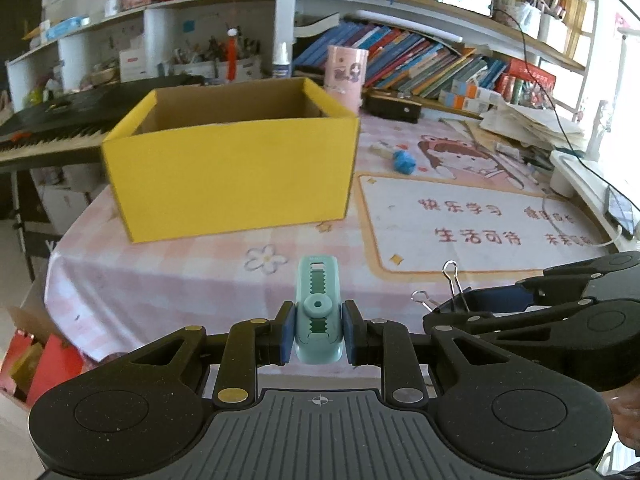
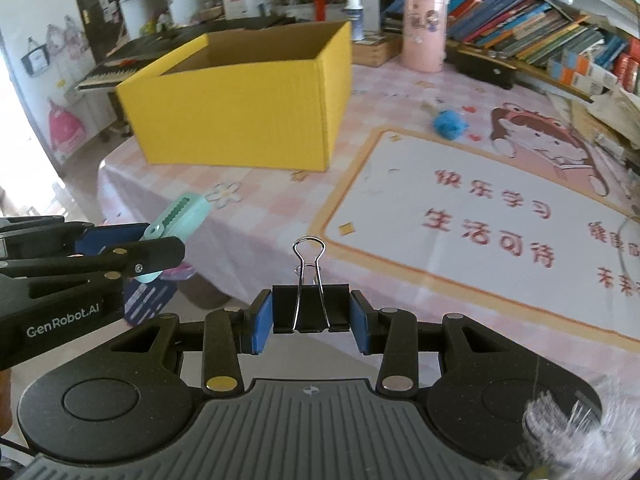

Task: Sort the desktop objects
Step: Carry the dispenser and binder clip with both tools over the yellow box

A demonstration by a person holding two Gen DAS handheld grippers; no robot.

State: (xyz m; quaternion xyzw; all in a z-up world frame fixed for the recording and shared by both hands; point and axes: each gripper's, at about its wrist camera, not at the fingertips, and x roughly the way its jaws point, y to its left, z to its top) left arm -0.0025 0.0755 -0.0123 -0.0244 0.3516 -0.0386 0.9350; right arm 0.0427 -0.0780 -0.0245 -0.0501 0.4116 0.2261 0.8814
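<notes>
Mint-green plastic: a toothed clip-like piece (image 1: pixel 318 312) sits clamped between the blue pads of the left gripper (image 1: pixel 318 330), its long end pointing ahead over the tabletop.
Black binder clip: one (image 2: pixel 311 306) with wire handles, pinched across its body by the right gripper (image 2: pixel 311 316); one handle stands up and forward.
Grippers, state: both jaws are pressed onto their loads, the left narrowly together on the mint piece, the right a little wider on the clip.
Where they are: both held above the near edge of the pink checked tablecloth (image 1: pixel 200 264), side by side, neither item touching the cloth.
Yellow cardboard box: one (image 1: pixel 236 168), open-topped, standing on the cloth ahead of both grippers and well apart from them.
Blue fuzzy lump: one (image 2: pixel 450 122), lying on the cloth to the right of the box, near the cartoon-girl desk mat (image 2: pixel 500 216).
Left view only: the electronic keyboard (image 1: pixel 52 132) behind the box at left, and a phone (image 1: pixel 620 210) at the far right edge.
Right view only: the side of the mint piece (image 2: pixel 180 216) in the other gripper, and a printed brand name on that gripper's body.
Both views: one pink cylindrical holder (image 1: pixel 346 76) behind the box, and shelves of slanting books (image 1: pixel 420 56).
</notes>
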